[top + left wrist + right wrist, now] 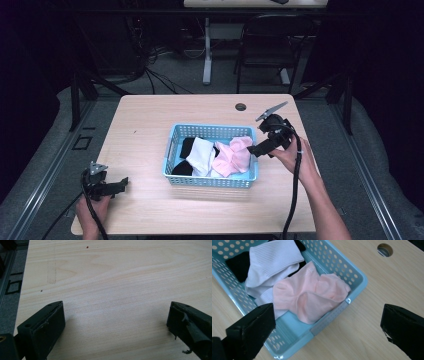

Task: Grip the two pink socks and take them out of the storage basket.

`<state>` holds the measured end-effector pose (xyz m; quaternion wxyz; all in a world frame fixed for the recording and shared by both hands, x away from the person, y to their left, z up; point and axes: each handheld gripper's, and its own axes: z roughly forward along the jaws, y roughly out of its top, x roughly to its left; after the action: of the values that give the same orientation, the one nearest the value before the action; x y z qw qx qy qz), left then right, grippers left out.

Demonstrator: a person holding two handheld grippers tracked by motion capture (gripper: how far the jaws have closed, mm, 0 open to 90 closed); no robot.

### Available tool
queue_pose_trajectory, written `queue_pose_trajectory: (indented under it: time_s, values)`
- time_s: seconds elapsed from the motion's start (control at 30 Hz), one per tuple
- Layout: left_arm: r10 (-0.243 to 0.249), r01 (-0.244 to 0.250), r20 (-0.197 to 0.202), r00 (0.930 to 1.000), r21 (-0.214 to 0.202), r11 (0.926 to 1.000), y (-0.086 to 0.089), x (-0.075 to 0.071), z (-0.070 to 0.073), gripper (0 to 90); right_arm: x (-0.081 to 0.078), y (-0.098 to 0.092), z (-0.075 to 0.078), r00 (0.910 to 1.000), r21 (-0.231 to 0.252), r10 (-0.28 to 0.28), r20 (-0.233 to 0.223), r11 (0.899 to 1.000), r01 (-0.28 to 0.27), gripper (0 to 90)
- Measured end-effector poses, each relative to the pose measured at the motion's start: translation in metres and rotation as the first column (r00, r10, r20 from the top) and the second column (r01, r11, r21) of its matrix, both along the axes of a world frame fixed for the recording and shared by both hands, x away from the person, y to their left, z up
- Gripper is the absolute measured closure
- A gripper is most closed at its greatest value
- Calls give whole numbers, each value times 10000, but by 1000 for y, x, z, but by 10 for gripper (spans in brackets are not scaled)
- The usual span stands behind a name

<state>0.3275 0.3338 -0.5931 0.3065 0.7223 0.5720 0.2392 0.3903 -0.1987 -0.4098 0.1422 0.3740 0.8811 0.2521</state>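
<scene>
Right gripper view looks down past two black jaws spread wide, with nothing between them. The right gripper (327, 327) hangs over the near corner of a light blue basket (359, 277), one jaw above the basket's inside and the other above bare wood. Directly past the jaws lie pink socks (312, 293), bunched together inside the basket, with one edge of them draped over its rim. Beside them, deeper in the basket, lies a white sock (274, 261) with a ribbed cuff, and black socks (239, 263) show beneath and beyond it. A round cable hole (385, 249) in the wooden table (387, 290) sits well apart from the basket.

From the high view, the right gripper (261, 148) is held by a hand (295, 157) just at the basket's (172, 145) right side, its tips reaching the rim close to the pink socks (232, 155). The white sock (202, 155) lies in the middle and the black socks (186, 147) toward the left.

The left gripper (119, 184) rests low near the table's (150, 115) front left corner, well apart from the basket, held by the other hand (92, 207). In the left gripper view its jaws also stand wide apart, the left gripper (115, 317) holding nothing, with bare wood grain (112, 277) beneath and ahead of it.

A dark chair (270, 45) stands on the floor beyond the table.
</scene>
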Motion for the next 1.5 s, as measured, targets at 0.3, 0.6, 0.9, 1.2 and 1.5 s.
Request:
queue_pose_trajectory:
  time_s: [0.3, 0.6, 0.9, 1.2, 1.5]
  values:
    - [-2, 2, -10, 10000, -10, 10000, 0, 0, 0, 17, 23, 26, -5, 9968, -386, 498, -623, 9979, -522, 0]
    - [-7, 7, -8, 10000, -11, 10000, 0, 0, 0, 16, 57, 50, -37, 9852, -1160, 832, -1501, 9881, -1011, 15]
    - [-20, 20, -11, 10000, -9, 10000, 0, 0, 0, 16, 81, 63, -73, 9705, -1974, 735, -2296, 9729, -1204, 84]
    - [-24, 24, -20, 10000, -10, 10000, 0, 0, 0, 17, 86, 67, -93, 9594, -2656, 606, -2756, 9543, -1366, 243]
    - [-34, 34, -11, 10000, -5, 10000, 0, 0, 0, 17, 85, 71, -103, 9421, -3028, 559, -3307, 9392, -1620, 652]
